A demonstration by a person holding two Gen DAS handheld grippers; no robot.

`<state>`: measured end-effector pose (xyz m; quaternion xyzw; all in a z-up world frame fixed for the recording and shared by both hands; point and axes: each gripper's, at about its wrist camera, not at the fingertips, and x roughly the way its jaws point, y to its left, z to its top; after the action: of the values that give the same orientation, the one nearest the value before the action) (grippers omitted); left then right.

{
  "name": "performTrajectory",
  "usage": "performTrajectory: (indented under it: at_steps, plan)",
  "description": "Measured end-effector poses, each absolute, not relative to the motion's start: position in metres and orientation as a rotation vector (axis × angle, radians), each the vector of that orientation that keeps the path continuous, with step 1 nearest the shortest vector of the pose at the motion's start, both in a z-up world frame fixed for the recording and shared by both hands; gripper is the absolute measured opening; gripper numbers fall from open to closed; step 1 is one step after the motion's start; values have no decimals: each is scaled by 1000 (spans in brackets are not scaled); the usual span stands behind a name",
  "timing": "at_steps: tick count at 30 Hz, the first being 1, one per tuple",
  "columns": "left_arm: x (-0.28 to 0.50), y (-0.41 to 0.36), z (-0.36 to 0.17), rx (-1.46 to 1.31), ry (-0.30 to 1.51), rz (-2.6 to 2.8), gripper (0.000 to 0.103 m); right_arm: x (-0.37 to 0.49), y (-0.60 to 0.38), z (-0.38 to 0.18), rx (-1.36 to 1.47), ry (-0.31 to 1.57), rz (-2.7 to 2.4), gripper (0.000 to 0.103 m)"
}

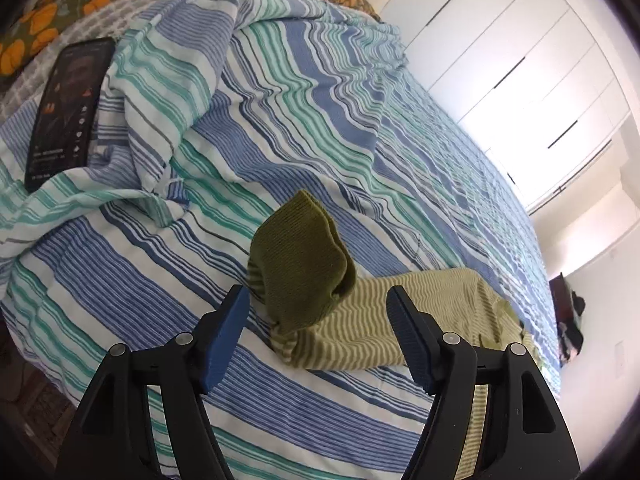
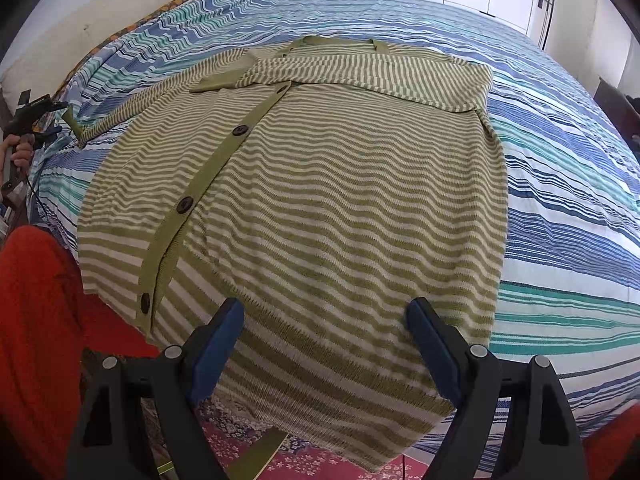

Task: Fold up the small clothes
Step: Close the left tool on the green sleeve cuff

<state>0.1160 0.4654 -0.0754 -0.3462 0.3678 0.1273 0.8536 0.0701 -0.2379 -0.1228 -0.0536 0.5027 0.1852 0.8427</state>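
White wardrobe doors (image 1: 500, 52) close off the far side of a bright bedroom, and a bed under a blue, teal and white striped bedspread (image 2: 560, 184) fills both views. On it lies a green-and-cream striped cardigan (image 2: 320, 184), spread flat with its button band (image 2: 200, 184) running up the left and its dark buttons showing. One sleeve is folded across the chest near the collar; the other sleeve (image 1: 360, 320) trails out to the left, and its plain olive cuff (image 1: 300, 256) stands up in a loose hump. The hem hangs over the bed's near edge above a pink floral rug (image 2: 312, 460).

The left gripper (image 1: 316, 316) hovers just in front of that cuff, its blue pads spread wide with the sleeve fabric lying between them; whether either pad touches the knit is hard to say from this angle. It also appears small at the left edge of the right wrist view, with a hand (image 2: 18, 156) on its handle. The right gripper (image 2: 326, 320) hangs over the hem, jaws spread equally wide, gripping nothing.

Beyond the cardigan, a dark phone (image 1: 68, 112) with a lit screen rests on the rumpled bedspread, beside an orange-flowered fabric (image 1: 52, 20). Red clothing (image 2: 36, 320) crowds the lower left, cut off by the frame. A dark object at the far right of the left view is too small to identify.
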Motion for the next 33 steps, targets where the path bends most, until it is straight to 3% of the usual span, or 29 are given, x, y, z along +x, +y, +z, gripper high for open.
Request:
performTrajectory:
  at_steps: [8,11,12,25,27,28,29,30,33]
  plan:
    - [81,498,-116,-905,758,416,71,69,-239,-125,-109,1060,398,84]
    - [81,503,-127,-951,741,433,55,68,-239,-125,-110,1062,397,84]
    - [84,504,-129,-953,746,440,54,68,-238,-125,-111,1064,396,84]
    - [65,522,-145,-940,750,647,55,68,-234,-130,-135,1076,394,87]
    - [74,521,-147,-931,751,651,45,69,-233,-131,-138,1077,393,88]
    - [80,521,-148,-923,757,642,36,69,-232,-131,-138,1078,393,88]
    - [86,520,-150,-925,772,624,16,69,-232,-131,-137,1079,393,88]
    - [93,519,-152,-931,786,609,9,70,-232,-131,-136,1080,392,88]
    - [94,518,-139,-948,765,613,5,72,-232,-131,-130,1081,390,88]
